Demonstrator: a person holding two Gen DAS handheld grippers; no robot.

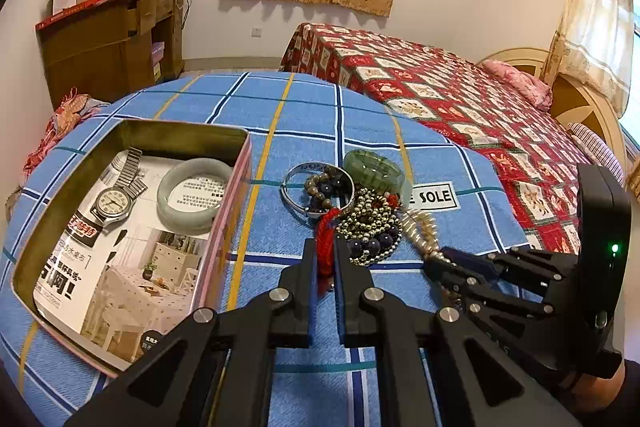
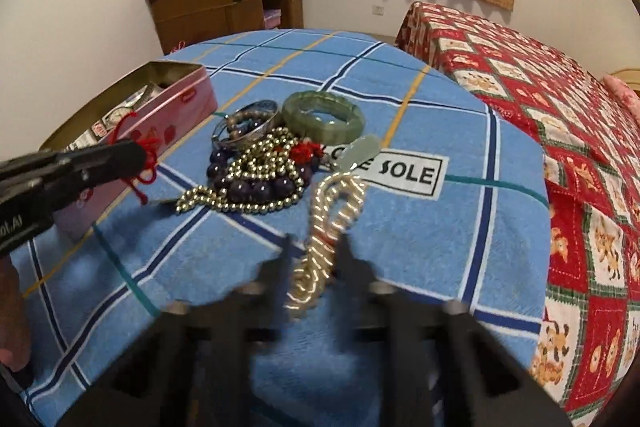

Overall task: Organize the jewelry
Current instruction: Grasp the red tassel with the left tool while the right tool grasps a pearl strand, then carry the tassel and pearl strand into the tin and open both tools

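I am in the picking step of the sorting: my left gripper [image 1: 325, 259] is pressed together on a red cord [image 1: 325, 247] pulled from the jewelry heap [image 2: 256, 167], and my right gripper [image 2: 314, 259] is pinching a pale pearl strand [image 2: 328, 223] at the heap's near edge. The heap lies on the blue checked cloth of the tabletop [image 1: 280, 115], just to the right of the open tin [image 1: 236, 195], which already holds a wristwatch [image 1: 114, 199] and a pale jade bangle [image 1: 192, 195]. Still in the heap are a green bead bracelet [image 2: 324, 117], a silver bangle [image 2: 250, 125], dark purple beads and a small gold-bead chain. The next move, I judge, is to lift the cord clear and carry it left over the tin's rim before letting go (it may be tangled with the gold chain, so a slow pull seems wise). The pearl strand's far end lies against a green pendant [image 2: 360, 151], and could drag it.
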